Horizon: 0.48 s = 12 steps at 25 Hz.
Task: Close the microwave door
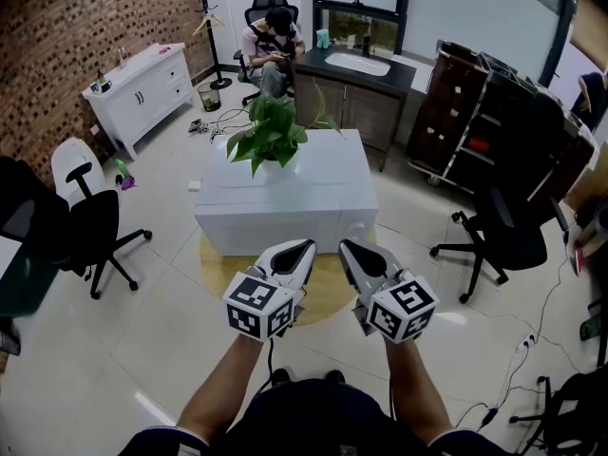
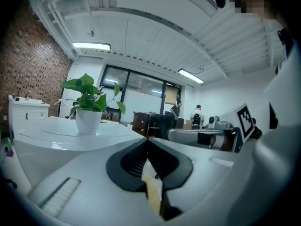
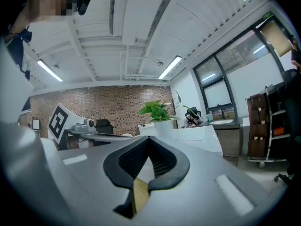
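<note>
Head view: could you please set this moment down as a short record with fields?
left gripper: shut, empty, held in the air
right gripper: shut, empty, beside the left one
counter: white, ahead of both grippers
plant: potted, on the counter's far side
microwave: not visible in any view
person: seated in the background
chair: black, on the floor at the left

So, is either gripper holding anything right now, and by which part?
Nothing is held. The left gripper and right gripper both have jaws closed together on nothing, short of the white counter.
</note>
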Each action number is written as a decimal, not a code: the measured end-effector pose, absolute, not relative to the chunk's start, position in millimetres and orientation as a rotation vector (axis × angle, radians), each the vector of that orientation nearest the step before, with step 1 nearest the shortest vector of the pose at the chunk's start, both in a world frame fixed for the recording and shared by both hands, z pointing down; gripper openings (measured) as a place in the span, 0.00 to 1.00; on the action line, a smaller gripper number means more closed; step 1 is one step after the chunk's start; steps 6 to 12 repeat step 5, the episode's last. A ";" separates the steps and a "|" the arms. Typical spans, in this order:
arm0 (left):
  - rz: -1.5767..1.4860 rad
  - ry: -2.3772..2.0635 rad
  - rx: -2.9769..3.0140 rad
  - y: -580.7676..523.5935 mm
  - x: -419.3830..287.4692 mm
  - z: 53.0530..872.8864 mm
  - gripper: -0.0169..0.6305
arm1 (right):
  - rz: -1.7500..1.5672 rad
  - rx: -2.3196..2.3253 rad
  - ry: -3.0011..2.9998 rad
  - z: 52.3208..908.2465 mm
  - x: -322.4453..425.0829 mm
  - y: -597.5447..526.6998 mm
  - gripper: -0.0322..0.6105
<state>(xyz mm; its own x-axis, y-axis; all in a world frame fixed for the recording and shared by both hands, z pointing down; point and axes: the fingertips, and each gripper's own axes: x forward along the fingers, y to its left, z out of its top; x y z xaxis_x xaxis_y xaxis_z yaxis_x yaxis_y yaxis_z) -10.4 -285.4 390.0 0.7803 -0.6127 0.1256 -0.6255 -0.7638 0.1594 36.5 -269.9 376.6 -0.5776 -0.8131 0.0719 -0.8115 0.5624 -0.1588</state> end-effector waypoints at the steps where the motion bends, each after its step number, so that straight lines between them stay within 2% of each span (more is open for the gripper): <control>1: 0.098 -0.978 2.780 -285.1 -10.8 390.0 0.04 | -0.273 -1.438 2.769 376.6 36.1 -269.6 0.05; 12: 0.098 -0.978 2.781 -284.9 -12.0 389.4 0.04 | -0.271 -1.436 2.773 376.2 34.4 -269.7 0.05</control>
